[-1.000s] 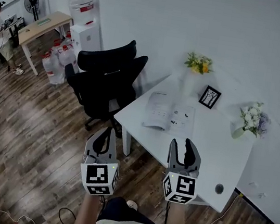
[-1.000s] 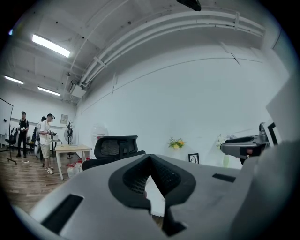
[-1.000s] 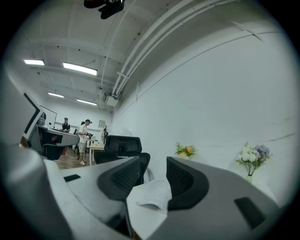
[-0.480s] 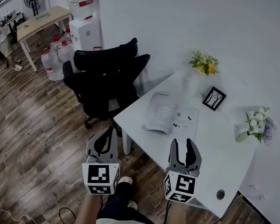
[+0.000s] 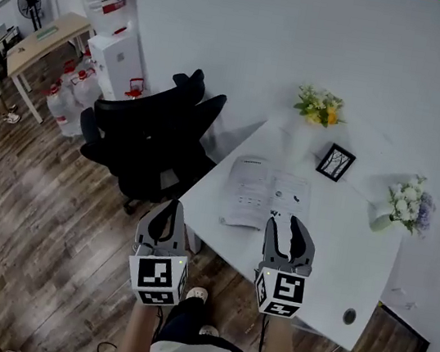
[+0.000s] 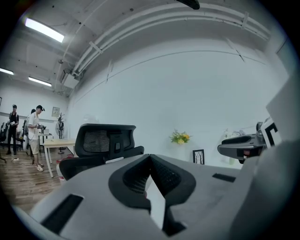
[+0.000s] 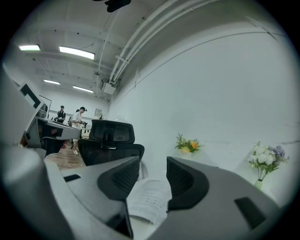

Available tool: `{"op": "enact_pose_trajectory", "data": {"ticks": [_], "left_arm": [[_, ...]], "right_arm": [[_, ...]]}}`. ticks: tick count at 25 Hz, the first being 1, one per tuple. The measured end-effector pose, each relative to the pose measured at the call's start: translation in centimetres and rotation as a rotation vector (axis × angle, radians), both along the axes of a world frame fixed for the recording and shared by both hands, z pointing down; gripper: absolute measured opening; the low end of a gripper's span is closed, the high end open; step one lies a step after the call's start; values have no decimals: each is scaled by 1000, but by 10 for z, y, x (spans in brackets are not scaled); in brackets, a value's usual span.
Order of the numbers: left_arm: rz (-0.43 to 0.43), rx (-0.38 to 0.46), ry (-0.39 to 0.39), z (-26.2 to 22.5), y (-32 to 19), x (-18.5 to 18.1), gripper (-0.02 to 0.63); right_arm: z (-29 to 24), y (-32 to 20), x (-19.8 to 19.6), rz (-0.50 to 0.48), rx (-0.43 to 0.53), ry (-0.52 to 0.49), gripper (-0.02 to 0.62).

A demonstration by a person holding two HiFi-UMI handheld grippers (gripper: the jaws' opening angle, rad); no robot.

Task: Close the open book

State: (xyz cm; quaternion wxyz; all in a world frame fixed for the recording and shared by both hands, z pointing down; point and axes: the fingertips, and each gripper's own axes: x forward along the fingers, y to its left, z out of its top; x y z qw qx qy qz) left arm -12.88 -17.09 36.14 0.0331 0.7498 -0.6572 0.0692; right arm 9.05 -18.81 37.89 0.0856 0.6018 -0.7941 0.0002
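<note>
The open book [image 5: 265,193] lies flat on the white table [image 5: 342,240], pages up, near the table's front left corner. My right gripper [image 5: 288,225] is open with nothing between its jaws. In the head view its tips overlap the book's near edge. Through its jaws the right gripper view shows the book [image 7: 149,199] just ahead of the right gripper [image 7: 153,172]. My left gripper [image 5: 168,204] is shut and empty, held over the floor left of the table corner. The left gripper's [image 6: 150,157] pads meet at the tip.
A black office chair [image 5: 153,140] stands left of the table, close to the left gripper. On the table are yellow flowers [image 5: 320,106], a small picture frame [image 5: 335,162] and a vase of white flowers [image 5: 407,205]. A water dispenser [image 5: 114,34] and a wooden desk [image 5: 47,40] stand far left.
Both grippers have advanced toward the table. The book now lies right at the right gripper's tips, and the chair has come nearer the left gripper. Jaws unchanged.
</note>
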Motion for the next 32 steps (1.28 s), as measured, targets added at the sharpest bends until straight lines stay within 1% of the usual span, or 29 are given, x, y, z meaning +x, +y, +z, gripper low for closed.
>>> {"op": "enact_pose_trajectory", "data": {"ticks": [7,14,24,32], "left_arm": [[63,-25,2,13,-51,2,23],[104,-51,-12,28,-83,-2,23],[141,-105,-9,60,-108,2,23],[131,-159,-15,83,-110,6,23]], "right_arm": [[11,-37,-9,23,-14,25,172],[28,-60,-17,39,-35,65,173],[66,-76,-20,41,-98,203,173],[100,-80,-20,-5,-153,327,173]]}}
